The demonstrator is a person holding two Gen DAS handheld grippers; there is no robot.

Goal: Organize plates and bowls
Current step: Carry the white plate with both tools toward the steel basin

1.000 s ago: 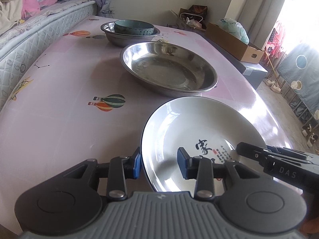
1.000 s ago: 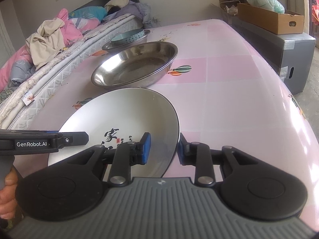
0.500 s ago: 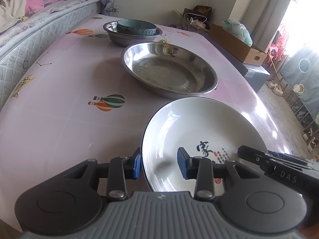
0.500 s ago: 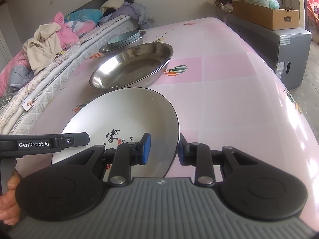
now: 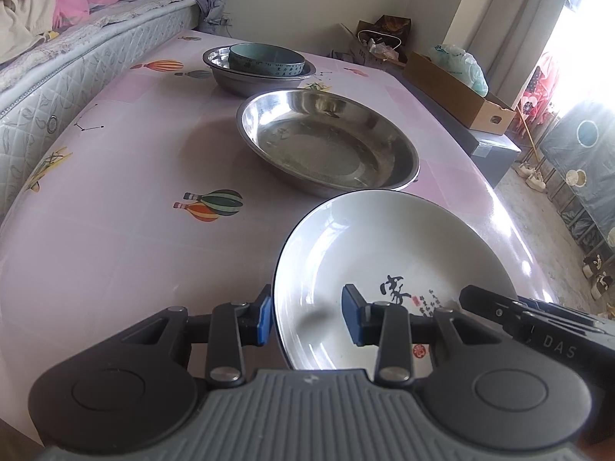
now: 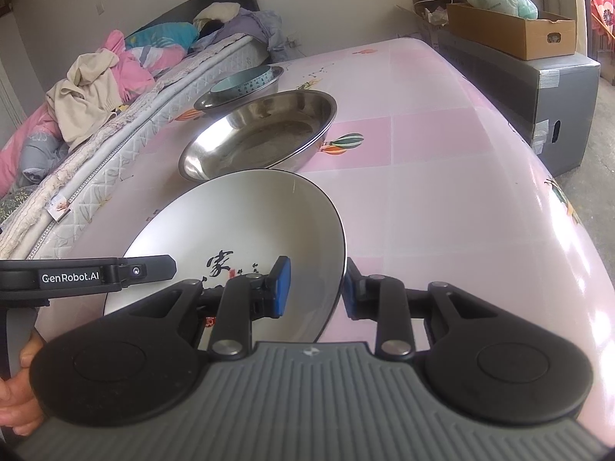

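A white plate with black calligraphy is held above the pink table, also in the right wrist view. My left gripper is shut on its left rim. My right gripper is shut on its right rim. Just beyond the plate a wide steel basin sits on the table, also seen from the right wrist. Farther back a teal bowl sits inside a smaller steel bowl.
A mattress with piled clothes runs along the table's left side. A grey box with a cardboard tray stands past the table's right edge. The pink tablecloth shows balloon prints.
The plate has moved forward with both grippers and now slightly overlaps the near rim of the wide steel basin. Both grips are unchanged.
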